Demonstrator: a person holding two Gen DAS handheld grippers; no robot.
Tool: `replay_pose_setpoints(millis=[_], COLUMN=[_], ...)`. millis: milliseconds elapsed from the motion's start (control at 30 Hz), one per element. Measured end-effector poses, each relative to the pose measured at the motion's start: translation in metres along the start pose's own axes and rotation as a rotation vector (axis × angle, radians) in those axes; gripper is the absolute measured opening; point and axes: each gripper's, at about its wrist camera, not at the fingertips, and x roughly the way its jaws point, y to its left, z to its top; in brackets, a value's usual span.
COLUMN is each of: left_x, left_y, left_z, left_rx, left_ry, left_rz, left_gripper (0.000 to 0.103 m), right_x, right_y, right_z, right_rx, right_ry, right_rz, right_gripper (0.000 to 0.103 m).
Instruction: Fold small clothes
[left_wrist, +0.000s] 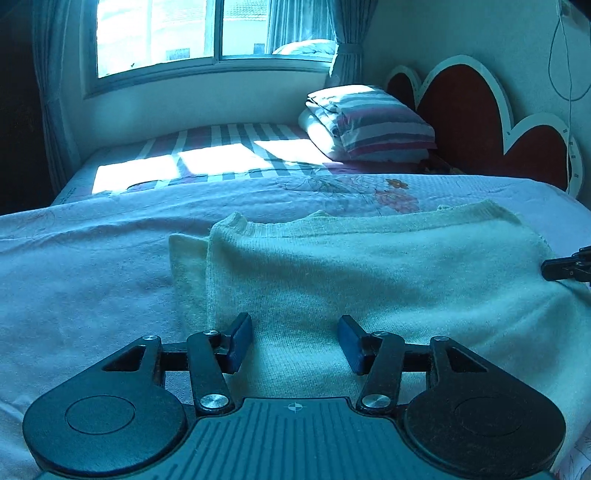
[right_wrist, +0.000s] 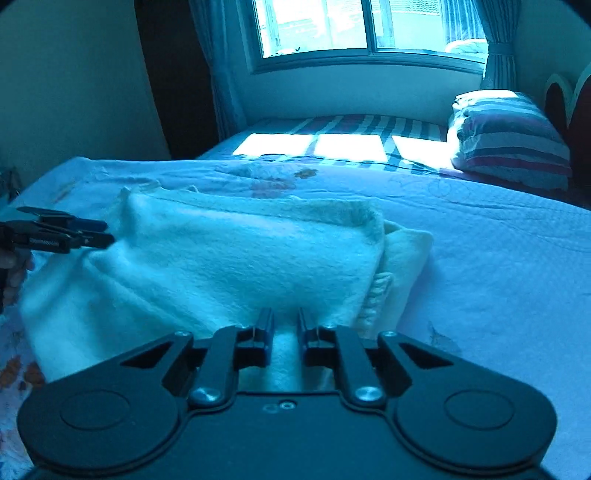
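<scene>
The cream knit sweater (left_wrist: 369, 266) lies on the bed (left_wrist: 92, 266) below the striped pillow (left_wrist: 369, 125), sides already folded in, left claw (left_wrist: 295, 341) gaping empty over its hem, right claw (right_wrist: 285, 325) narrowed on a hem fold, lengthwise fold left.

1 cream knit garment (left_wrist: 369, 266) — 2 grippers: left gripper (left_wrist: 295, 341), right gripper (right_wrist: 286, 332) — 1 striped pillow (left_wrist: 373, 123) — 1 window (left_wrist: 214, 33)

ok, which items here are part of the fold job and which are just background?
In the job:
- cream knit garment, partly folded on the bedspread
- left hand-held gripper, open over its near edge
- right hand-held gripper, nearly shut, knit between its fingers

Just lying about:
- striped folded bedding
- heart-shaped headboard
- window
- floral bedspread
</scene>
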Motion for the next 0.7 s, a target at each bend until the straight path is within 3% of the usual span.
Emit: replay_pose_setpoints(millis=[100,167,233,333,467,700], left_x=[-0.013,-0.025,-0.031,-0.028,-0.023,-0.029], left_y=[0.002,0.003,0.005,0.009,0.013,0.009], left_z=[0.002,0.0,-0.004,-0.011,-0.017,-0.011], left_rx=[0.009,0.027,0.03,0.012,-0.017,0.016], left_ry=[0.017,0.009,0.012,0.028,0.024,0.023], left_rz=[0.045,0.069,0.073,0.082,0.083,0.101], left_gripper=[0.052,0.052,0.052,0.052,0.054,0.056], right_x=[-0.003,-0.017,-0.033,-0.047,-0.028,-0.045], right_y=[-0.013,-0.01,-0.003,0.008,0.012,0.016], right_z=[0.002,0.004,0.002,-0.007,-0.025,-0.014], right_rx=[0.097,0.12,0.114,0.086,0.047,0.059], right_ry=[0.001,-0.016,-0.054,-0.064,0.02,-0.043], right_rz=[-0.004,-0.007,-0.001,0.014,-0.044,-0.033], right_gripper=[0.003,0.023,0.027,0.027,0.023,0.026])
